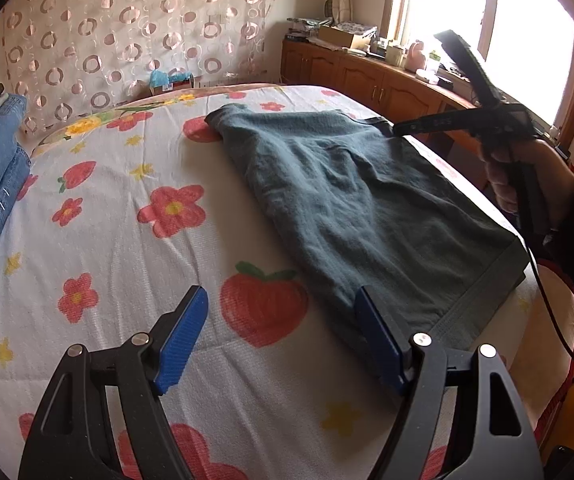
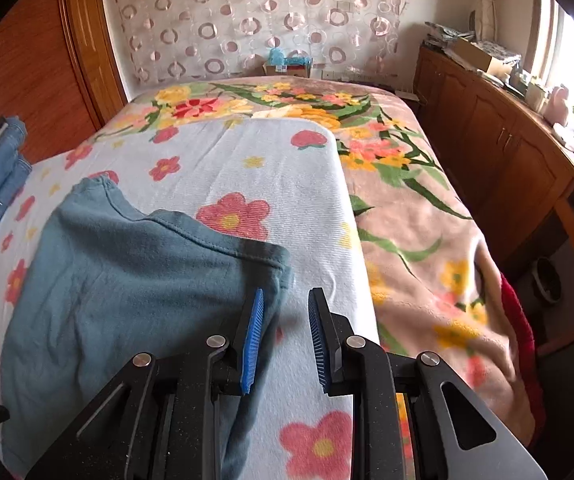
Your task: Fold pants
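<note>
Teal pants [image 1: 351, 200] folded on bedspread [image 1: 127, 248], left gripper [image 1: 283, 336] spread wide, right gripper [image 2: 285, 340] parted (waistband end cut off).

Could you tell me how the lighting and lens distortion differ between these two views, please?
Left wrist view: the window is blown out white, silhouetting the right gripper; the bed edge bows strongly. Right wrist view: softer, even light on the pants, glare only at the upper right corner.

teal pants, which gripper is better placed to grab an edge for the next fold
Probably the right gripper: its open jaws hang right at the leg-end corner of the teal pants. The left gripper is open too, but mostly over bare bedspread beside the waistband.
</note>
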Demonstrator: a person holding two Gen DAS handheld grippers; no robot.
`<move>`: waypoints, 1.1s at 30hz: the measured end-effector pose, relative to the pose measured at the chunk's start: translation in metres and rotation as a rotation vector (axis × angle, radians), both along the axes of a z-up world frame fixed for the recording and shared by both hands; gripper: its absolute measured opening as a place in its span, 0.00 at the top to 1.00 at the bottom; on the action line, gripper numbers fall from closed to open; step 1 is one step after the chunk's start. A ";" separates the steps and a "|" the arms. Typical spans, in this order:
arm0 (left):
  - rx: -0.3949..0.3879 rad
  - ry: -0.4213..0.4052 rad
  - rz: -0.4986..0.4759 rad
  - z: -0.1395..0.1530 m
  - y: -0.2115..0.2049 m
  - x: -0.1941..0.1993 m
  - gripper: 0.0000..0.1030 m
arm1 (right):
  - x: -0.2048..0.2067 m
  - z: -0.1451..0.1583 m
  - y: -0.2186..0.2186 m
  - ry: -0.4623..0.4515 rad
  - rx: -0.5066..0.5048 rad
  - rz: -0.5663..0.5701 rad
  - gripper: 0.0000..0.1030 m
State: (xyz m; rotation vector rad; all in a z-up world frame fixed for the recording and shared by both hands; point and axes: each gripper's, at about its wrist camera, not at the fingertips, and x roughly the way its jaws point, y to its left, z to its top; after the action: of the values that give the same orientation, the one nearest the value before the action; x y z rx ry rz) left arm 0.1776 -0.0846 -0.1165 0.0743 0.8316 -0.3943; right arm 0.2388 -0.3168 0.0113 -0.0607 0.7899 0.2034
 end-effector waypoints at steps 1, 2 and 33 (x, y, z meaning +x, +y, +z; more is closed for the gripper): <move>-0.002 0.000 0.000 0.000 0.001 0.000 0.25 | -0.008 0.002 0.001 -0.011 0.003 0.007 0.77; 0.000 0.001 0.000 0.000 0.000 0.000 0.25 | -0.016 0.005 0.002 -0.025 0.006 0.016 0.77; 0.086 0.023 -0.002 -0.004 -0.015 0.000 0.22 | -0.139 -0.035 0.023 -0.068 -0.034 0.102 0.43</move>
State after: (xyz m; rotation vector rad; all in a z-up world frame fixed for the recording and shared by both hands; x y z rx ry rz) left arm 0.1776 -0.0995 -0.1206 0.1511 0.8711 -0.3617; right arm 0.0995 -0.2942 -0.0237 -0.1396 0.7228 0.2835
